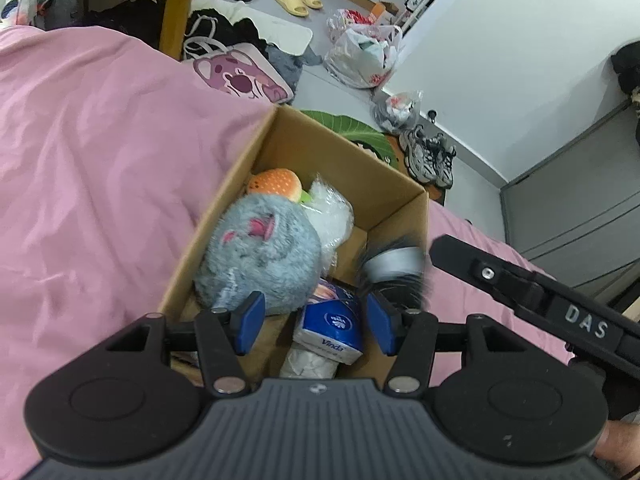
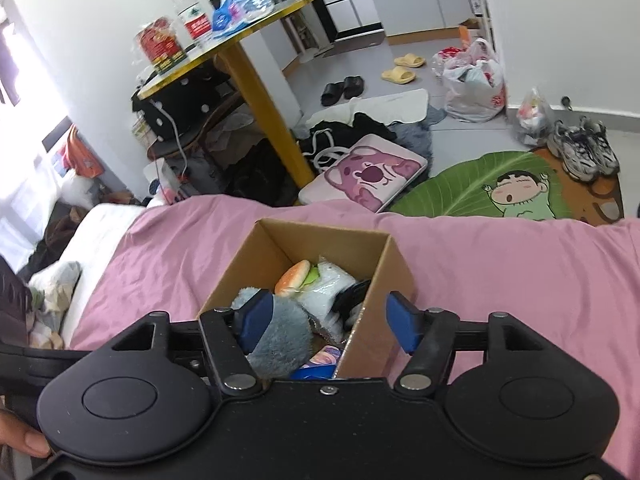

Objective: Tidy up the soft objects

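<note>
Both tools hang open over the cardboard box (image 2: 384, 280) at frame centre: the left tool (image 1: 316, 324) and right tool (image 2: 328, 322) grip nothing; the grey plush (image 1: 260, 256) lies inside.

Both wrist views close above, angled down into one shared cardboard box (image 1: 256, 152).

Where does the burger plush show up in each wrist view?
Left wrist: burger plush at picture centre, in the cardboard box, just beyond the grey plush.
Right wrist: burger plush just below centre, in the box's middle.
Shared landmark: the grey plush beside it.
</note>
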The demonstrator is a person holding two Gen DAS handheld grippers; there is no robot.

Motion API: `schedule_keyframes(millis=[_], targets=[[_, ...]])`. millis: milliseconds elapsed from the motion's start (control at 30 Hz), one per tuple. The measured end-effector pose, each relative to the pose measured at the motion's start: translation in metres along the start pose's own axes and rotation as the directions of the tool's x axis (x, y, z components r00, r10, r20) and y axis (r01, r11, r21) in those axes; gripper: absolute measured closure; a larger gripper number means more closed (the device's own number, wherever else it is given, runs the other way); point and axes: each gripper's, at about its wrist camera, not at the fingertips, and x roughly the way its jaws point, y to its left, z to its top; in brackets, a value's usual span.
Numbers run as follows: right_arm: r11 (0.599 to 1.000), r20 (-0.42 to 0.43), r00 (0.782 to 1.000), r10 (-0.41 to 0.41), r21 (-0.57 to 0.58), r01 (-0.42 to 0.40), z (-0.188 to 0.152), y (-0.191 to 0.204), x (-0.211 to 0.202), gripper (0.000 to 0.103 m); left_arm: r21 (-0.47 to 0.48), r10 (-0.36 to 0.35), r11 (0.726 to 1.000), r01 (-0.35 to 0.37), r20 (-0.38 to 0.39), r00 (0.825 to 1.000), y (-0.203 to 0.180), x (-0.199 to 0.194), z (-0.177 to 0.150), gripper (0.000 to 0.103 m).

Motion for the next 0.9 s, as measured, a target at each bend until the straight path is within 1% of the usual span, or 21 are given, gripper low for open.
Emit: schedule_keyframes(millis=[200, 300, 400, 467, 600, 667, 733, 800, 900], targets=[[0.999, 0.016, 0.999, -0.035, 0.021, 0.035, -0.002, -0.005, -0.018, 0.03, -0.016, 0.023, 1.0, -0.023, 0.024, 0.999, 0.005, -0.016, -0.002, 0.048], [0.999, 0.016, 0.999, -0.041, 0.018, 0.041, -0.005, -0.006, -0.027, 0.026, -0.005, 0.031, 0.999, -0.031, 0.032, 0.999, 0.001, -0.024, -0.005, 0.046], [0.999, 0.02, 0.999, -0.04, 0.013, 0.04, -0.007, -0.006, -0.037, 0.02, 0.007, 0.047, 0.999, -0.048, 0.047, 0.998, -0.006, -0.033, -0.009, 0.041], [0.999, 0.023, 0.999, -0.037, 0.012, 0.037, -0.008, -0.008, -0.044, 0.02, 0.007, 0.059, 0.998, -0.06, 0.056, 0.997, -0.011, -0.039, -0.011, 0.035], [1.0, 0.03, 0.999, -0.03, 0.003, 0.03, -0.012, -0.009, -0.058, 0.012, 0.019, 0.079, 0.997, -0.081, 0.086, 0.993, -0.019, -0.053, -0.016, 0.029], [1.0, 0.036, 0.999, -0.026, -0.003, 0.026, -0.012, -0.009, -0.066, 0.008, 0.026, 0.088, 0.996, -0.09, 0.095, 0.992, -0.026, -0.059, -0.018, 0.023], [1.0, 0.05, 0.998, -0.025, -0.002, 0.025, -0.014, -0.011, -0.075, 0.003, 0.032, 0.094, 0.995, -0.098, 0.106, 0.99, -0.032, -0.065, -0.021, 0.021], [1.0, 0.061, 0.998, -0.028, 0.001, 0.028, -0.016, -0.014, -0.084, 0.0, 0.041, 0.099, 0.994, -0.104, 0.117, 0.988, -0.039, -0.071, -0.024, 0.02], [0.999, 0.074, 0.997, -0.037, -0.006, 0.038, -0.019, -0.018, -0.097, 0.0, 0.054, 0.106, 0.992, -0.115, 0.137, 0.985, -0.05, -0.081, -0.029, 0.019]])
